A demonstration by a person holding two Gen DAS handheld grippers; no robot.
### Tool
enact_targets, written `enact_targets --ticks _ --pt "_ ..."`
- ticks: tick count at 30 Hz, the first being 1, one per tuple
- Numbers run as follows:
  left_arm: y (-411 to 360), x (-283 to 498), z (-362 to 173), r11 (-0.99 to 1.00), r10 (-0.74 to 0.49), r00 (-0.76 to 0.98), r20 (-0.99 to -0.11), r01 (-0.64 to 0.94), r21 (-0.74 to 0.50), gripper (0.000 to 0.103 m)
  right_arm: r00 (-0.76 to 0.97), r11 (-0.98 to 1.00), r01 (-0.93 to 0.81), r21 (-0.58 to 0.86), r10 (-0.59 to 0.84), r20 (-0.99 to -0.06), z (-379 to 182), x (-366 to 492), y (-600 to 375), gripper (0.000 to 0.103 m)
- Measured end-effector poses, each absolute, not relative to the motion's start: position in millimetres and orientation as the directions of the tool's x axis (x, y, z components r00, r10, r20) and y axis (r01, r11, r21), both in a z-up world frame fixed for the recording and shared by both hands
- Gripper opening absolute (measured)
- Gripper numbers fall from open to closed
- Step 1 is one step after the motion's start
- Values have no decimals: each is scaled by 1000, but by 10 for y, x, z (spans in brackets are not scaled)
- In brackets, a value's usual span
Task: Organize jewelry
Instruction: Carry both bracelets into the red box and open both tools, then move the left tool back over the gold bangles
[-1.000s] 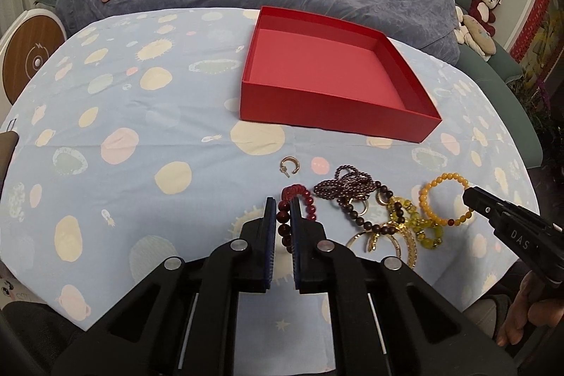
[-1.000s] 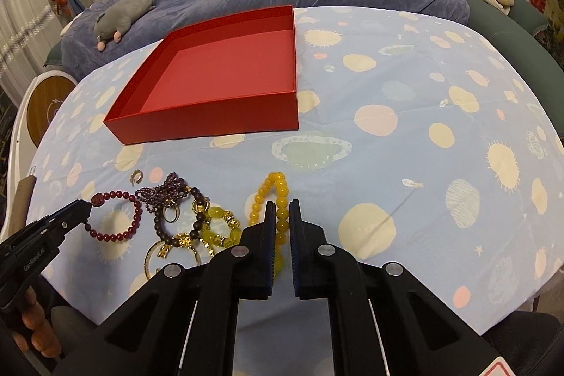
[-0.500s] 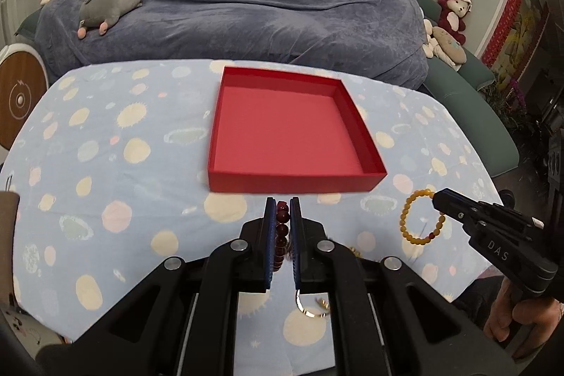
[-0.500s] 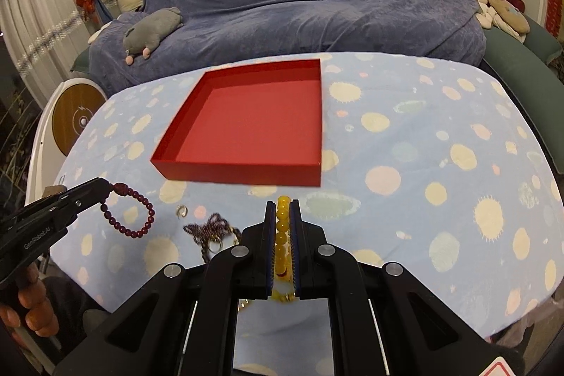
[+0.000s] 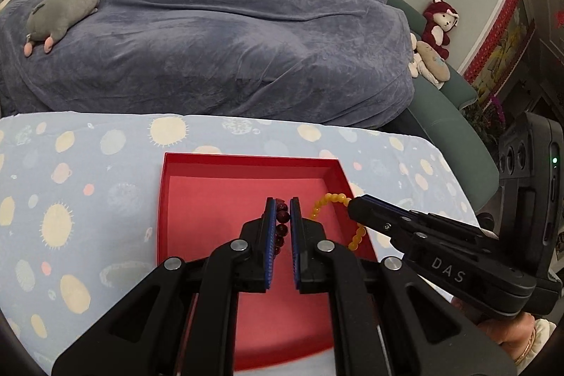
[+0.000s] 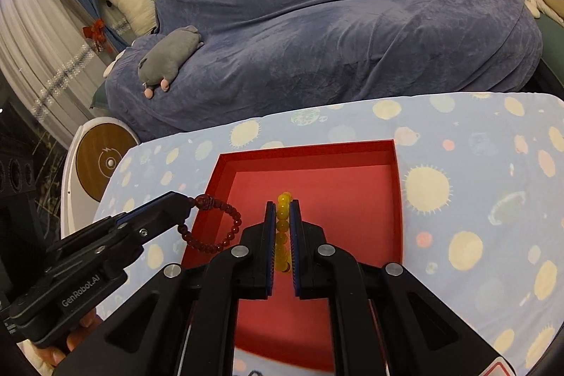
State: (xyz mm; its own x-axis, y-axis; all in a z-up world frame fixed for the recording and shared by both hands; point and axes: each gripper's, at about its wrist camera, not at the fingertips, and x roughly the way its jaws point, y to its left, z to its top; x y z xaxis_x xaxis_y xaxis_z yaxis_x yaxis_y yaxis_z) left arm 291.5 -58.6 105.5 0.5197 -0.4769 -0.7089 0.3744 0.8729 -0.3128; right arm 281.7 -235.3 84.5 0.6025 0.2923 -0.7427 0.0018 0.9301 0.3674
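Two claws hanging over red box (image 5: 246, 171): left claw (image 5: 282, 204) pinching dark-red bracelet (image 5: 281, 217); right claw (image 6: 282, 205) pinching yellow bracelet (image 6: 283, 217).

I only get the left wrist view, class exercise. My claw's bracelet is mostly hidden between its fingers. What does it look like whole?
Observer: The dark red bracelet is a full loop hanging from the left claw.
Operator: Over the box?
Observer: Over the red box's left wall.
Operator: And the right claw?
Observer: The right claw is shut on the yellow bracelet, its beads stacked between the fingers.
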Motion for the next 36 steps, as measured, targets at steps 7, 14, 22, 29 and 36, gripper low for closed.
enact_targets --ticks 7,14,22,29,36 --pt "-591 3445 483 911 -386 481 -787 331 -245 8 522 965 42 259 200 -830 320 3293 -2468 7" --pt "-509 3580 281 946 -268 503 -822 300 -125 8 515 991 60 117 69 -855 155 3397 -2535 12" --pt "-300 3374 596 965 -242 611 -754 229 -125 53 609 992 64 113 50 -792 547 3085 -2581 52" --pt "-169 2859 951 966 -246 644 -724 227 -126 53 655 992 57 115 49 -754 943 2471 -2529 52" --pt "-8 2064 1049 972 -220 662 -717 208 -106 53 656 995 38 88 42 -754 1042 1630 -2413 52"
